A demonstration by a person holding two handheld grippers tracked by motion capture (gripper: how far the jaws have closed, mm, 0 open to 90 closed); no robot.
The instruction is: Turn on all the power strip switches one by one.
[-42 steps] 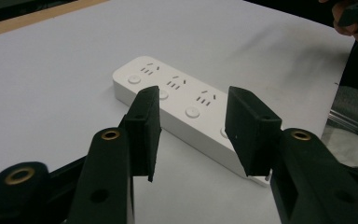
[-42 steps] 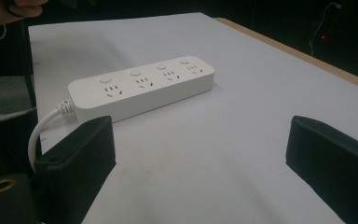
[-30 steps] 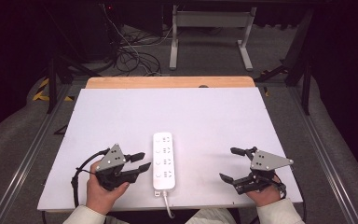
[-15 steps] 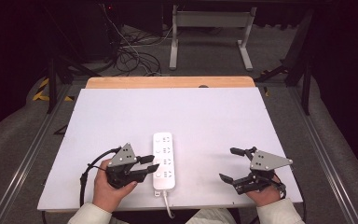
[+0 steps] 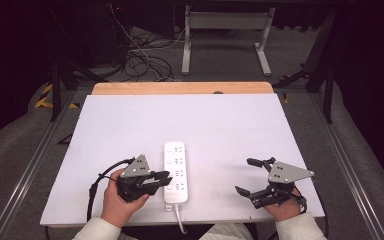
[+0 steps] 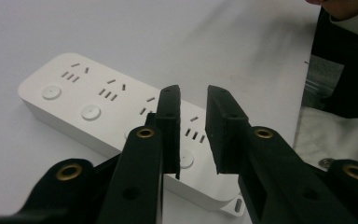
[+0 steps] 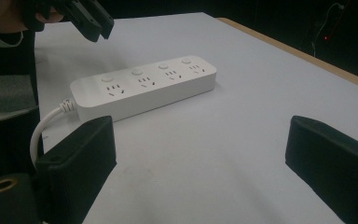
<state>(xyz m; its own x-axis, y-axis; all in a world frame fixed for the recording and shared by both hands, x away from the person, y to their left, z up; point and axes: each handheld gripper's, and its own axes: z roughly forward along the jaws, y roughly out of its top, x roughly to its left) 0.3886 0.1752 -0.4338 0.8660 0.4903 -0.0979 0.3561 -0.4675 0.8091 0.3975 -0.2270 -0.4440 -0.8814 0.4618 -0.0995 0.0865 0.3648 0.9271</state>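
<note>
left gripper (image 5: 164, 179): jaws nearly together, just over power strip (image 5: 175, 171), gripping nothing | right gripper (image 5: 250, 176): jaws wide apart, strip well beyond them | white worktop (image 5: 220, 120)

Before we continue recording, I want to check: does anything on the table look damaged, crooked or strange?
Nothing stands out. The white power strip lies flat and intact on the white table, roughly square to its edges, its cable running off the near edge.

power strip (image 5: 175, 171) – glossy white plastic | table (image 5: 130, 125) – matt white, wood edge | jaws – matt black
</note>
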